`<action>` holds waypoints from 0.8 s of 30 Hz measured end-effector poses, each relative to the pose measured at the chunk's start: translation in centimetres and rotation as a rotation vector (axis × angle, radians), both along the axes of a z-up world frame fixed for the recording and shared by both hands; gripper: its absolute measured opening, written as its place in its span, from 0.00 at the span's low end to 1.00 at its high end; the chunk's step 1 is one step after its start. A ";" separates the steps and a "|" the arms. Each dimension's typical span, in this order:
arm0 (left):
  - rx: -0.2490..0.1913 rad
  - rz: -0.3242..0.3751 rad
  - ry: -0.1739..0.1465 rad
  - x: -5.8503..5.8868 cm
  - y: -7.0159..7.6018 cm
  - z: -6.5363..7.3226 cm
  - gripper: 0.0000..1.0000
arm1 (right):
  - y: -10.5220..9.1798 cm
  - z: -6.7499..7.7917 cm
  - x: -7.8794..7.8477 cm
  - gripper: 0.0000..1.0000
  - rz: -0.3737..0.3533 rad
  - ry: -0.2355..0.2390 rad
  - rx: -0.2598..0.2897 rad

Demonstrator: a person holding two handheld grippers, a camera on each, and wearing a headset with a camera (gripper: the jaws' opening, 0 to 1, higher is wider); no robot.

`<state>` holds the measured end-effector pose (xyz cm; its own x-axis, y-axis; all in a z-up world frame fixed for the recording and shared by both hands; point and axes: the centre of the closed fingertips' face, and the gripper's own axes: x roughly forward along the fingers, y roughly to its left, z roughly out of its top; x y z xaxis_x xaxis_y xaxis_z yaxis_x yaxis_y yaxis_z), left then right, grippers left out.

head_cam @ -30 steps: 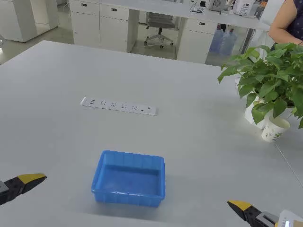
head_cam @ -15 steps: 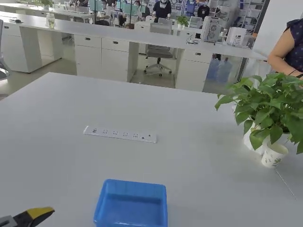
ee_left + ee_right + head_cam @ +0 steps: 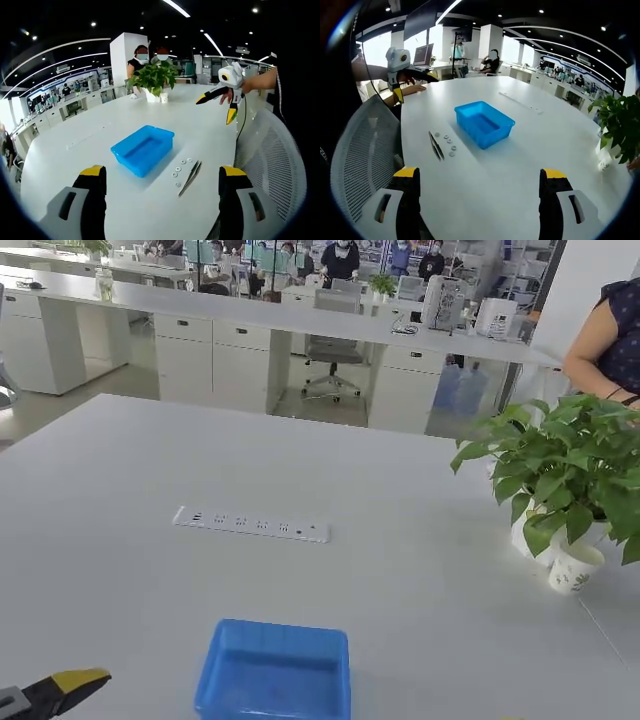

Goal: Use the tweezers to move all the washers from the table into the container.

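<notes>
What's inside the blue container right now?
Nothing visible: the blue container looks bare inside in both gripper views. The washers lie on the table beside the tweezers. Head view crops its near edge.

- Container point(image 3: 272, 665): near wall cut off by the bottom edge of the head view.
- Left gripper point(image 3: 72, 683): one yellow-tipped jaw shows at the near left corner, the rest lies beyond the edge.
- Plant point(image 3: 565, 475): right side cropped.
- Person point(image 3: 605, 335), far right: arm and shoulder only.
- Washers point(image 3: 181, 166), left gripper view: too small to count surely.
- Tweezers point(image 3: 190, 176): tips too fine to make out.
- Power strip point(image 3: 250, 524): markings illegible.
</notes>
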<state>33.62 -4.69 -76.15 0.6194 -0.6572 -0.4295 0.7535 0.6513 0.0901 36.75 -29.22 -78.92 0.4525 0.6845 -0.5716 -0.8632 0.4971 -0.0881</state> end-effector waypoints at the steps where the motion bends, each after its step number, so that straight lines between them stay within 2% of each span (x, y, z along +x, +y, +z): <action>1: 0.002 -0.001 -0.001 0.0 0.0 0.0 0.99 | 0.0 0.0 0.0 1.00 -0.001 -0.001 0.001; 12: -0.002 -0.005 -0.003 -0.1 -0.1 0.3 0.99 | -0.2 0.6 0.3 1.00 -0.011 -0.015 0.007; 14: -0.002 -0.004 -0.002 -0.1 0.0 0.3 0.99 | -0.1 0.9 0.4 1.00 -0.021 -0.013 0.030; 20: 0.000 -0.011 -0.004 -0.1 0.1 0.4 0.99 | 0.1 1.3 0.6 1.00 -0.027 -0.020 0.039; 24: 0.004 -0.020 -0.002 -0.2 0.0 0.3 0.99 | 0.1 1.4 0.4 1.00 -0.019 -0.026 0.028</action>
<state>33.39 -4.70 -75.89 0.6071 -0.6676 -0.4309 0.7661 0.6358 0.0943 37.18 -29.11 -77.51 0.4798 0.6913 -0.5402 -0.8514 0.5156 -0.0964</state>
